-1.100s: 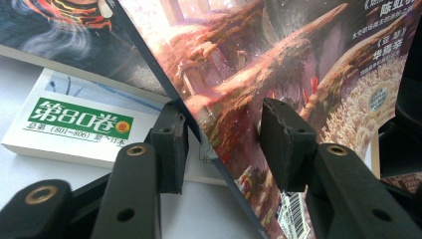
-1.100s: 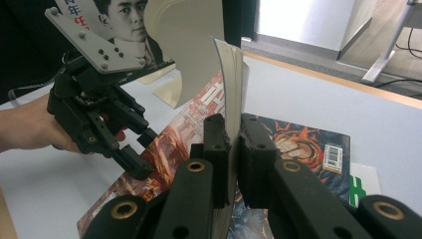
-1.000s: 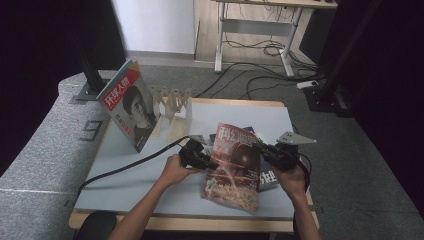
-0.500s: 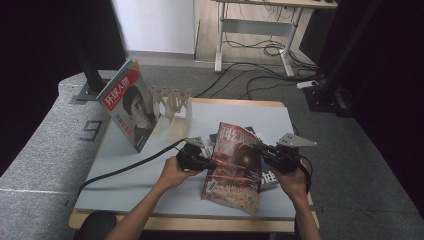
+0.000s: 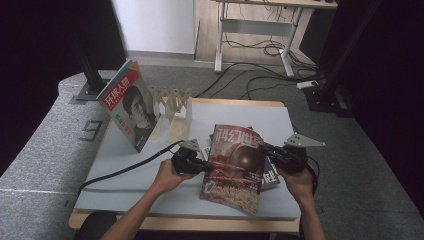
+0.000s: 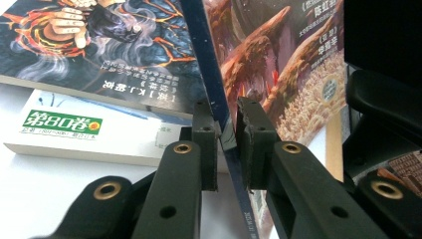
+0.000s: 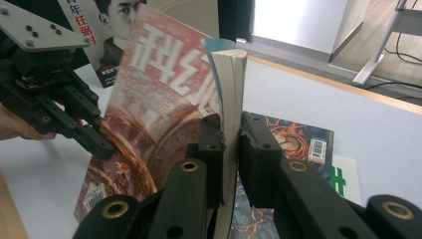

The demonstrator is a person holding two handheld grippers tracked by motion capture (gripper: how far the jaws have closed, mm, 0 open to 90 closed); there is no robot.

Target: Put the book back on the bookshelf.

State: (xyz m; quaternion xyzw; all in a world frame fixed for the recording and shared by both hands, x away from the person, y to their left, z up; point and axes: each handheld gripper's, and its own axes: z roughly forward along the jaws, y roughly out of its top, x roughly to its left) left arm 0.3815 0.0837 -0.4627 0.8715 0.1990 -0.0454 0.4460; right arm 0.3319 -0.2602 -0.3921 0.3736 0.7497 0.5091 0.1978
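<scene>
While both hands work at the near edge of the desk (image 5: 125, 175), a red-covered magazine (image 5: 235, 167) is held up tilted between two grippers. The left gripper (image 6: 226, 134), whose jaws have just been closing, clamps the magazine's spine edge; the right gripper (image 7: 230, 144) is clenched on its page edge. Beneath it, near the desk's near right corner, lie a dark illustrated magazine (image 6: 99, 45) and a white book (image 6: 84, 132). Another magazine (image 5: 129, 107) stands propped in a pale folding rack (image 5: 172, 102) by the far left corner.
</scene>
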